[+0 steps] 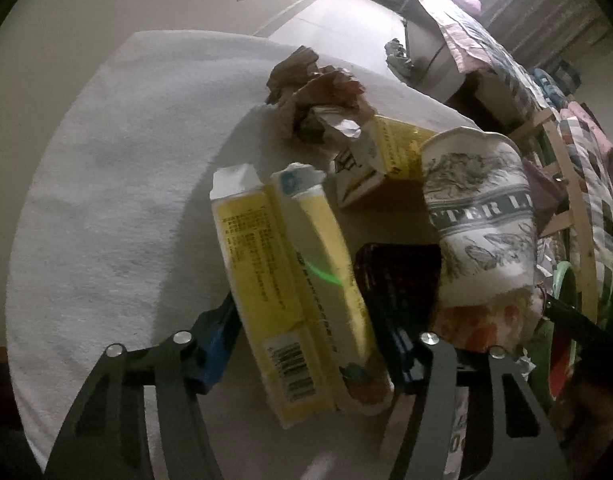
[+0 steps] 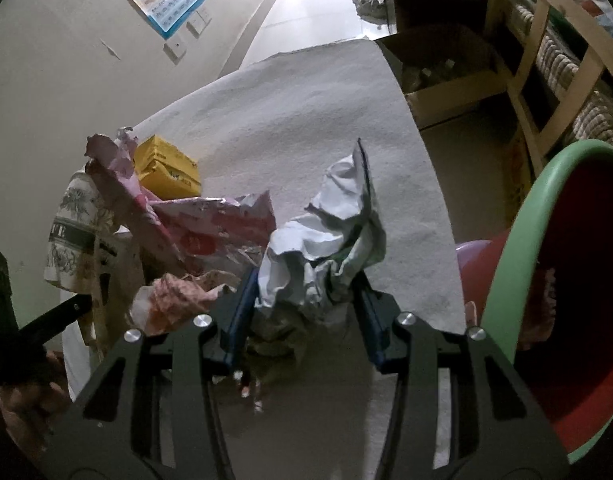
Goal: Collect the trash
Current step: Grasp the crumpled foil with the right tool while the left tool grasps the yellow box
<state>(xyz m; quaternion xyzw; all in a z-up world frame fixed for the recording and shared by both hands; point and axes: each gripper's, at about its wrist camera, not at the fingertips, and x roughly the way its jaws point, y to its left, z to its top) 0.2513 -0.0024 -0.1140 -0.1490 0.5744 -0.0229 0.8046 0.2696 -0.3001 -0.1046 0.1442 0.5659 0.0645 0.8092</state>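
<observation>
Both tongs pinch trash: left tongs (image 1: 306,344) a yellow carton (image 1: 298,288), right tongs (image 2: 302,312) crumpled white paper (image 2: 326,240).

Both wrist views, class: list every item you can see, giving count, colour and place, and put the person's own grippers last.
Yellow carton: one, yellow, between the left gripper's fingers.
Second yellow box: one, yellow, behind it on the table.
Brown paper wad: one, brown, far side of the pile.
Patterned paper cup: one, white and grey, right of the carton.
Crumpled white wrapper: one, white, between the right gripper's fingers.
Pink wrapper: one, pink, left of it.
Bin: one, green rim, red inside, far right.
Table cloth: one, white.
Left gripper: black, blue pads.
Right gripper: black, blue pads.
</observation>
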